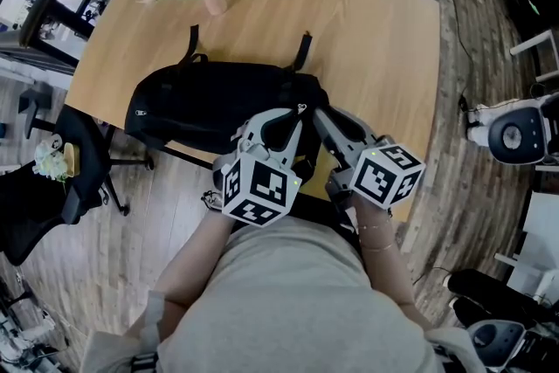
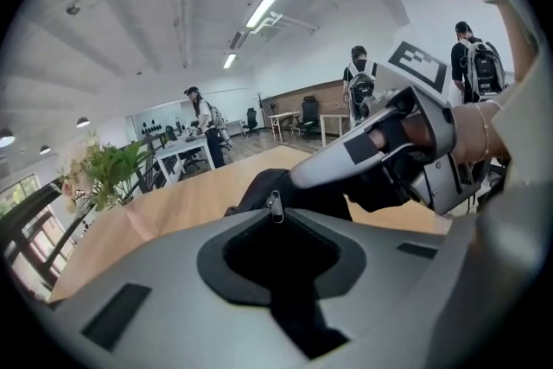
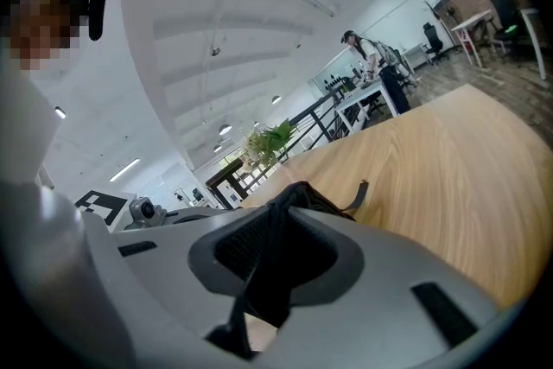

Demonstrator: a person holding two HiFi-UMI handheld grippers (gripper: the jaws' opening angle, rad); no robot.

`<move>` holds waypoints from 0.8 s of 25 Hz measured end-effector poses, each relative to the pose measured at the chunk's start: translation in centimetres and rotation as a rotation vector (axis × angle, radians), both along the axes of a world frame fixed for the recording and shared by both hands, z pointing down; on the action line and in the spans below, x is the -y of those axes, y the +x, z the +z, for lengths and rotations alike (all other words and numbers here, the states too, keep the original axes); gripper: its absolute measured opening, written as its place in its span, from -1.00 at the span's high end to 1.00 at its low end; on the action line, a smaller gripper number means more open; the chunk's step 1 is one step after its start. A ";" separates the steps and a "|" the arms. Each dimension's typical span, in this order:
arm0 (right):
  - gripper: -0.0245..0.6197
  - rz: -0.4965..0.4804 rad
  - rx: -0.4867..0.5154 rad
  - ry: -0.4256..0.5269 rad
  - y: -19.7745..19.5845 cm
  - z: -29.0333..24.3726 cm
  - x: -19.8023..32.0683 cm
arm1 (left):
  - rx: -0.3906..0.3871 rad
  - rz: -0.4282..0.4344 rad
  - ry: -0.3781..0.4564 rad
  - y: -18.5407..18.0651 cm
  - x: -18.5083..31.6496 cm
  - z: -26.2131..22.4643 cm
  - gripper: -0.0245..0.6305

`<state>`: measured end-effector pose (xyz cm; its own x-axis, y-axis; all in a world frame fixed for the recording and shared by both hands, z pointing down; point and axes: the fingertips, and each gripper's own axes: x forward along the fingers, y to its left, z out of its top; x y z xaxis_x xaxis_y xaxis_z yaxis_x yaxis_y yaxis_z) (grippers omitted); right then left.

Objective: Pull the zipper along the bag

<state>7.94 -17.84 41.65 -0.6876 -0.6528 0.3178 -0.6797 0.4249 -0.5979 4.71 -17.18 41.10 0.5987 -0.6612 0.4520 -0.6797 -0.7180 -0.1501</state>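
At the tabletop's point(image 1: 367, 39) near edge we had the jaws of the left gripper point(image 2: 276, 225) pinched narrow on the bag's point(image 1: 201, 105) zipper pull point(image 2: 275, 205), the right gripper point(image 3: 281, 220) clamping fabric, so next, we judged, came a steady drag along the bag.

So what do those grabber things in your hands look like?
The left gripper and right gripper are pale grey plastic, each with two tapering jaws that are black inside. Each carries a white cube printed with black square markers. The person wears a beige top and a thin bracelet.
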 end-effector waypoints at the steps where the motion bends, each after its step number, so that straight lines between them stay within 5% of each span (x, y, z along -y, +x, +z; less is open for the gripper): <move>1: 0.68 -0.002 -0.001 0.001 -0.1 0.0 0.0 | 0.016 0.012 0.006 0.2 0.0 0.1 0.79; 12: 0.68 -0.013 -0.012 0.000 -0.4 0.0 -0.1 | 0.097 0.069 0.014 1.3 0.4 1.3 0.78; 20: 0.68 0.003 -0.012 0.002 -0.1 0.1 0.0 | 0.070 0.055 -0.014 1.2 0.7 1.2 0.78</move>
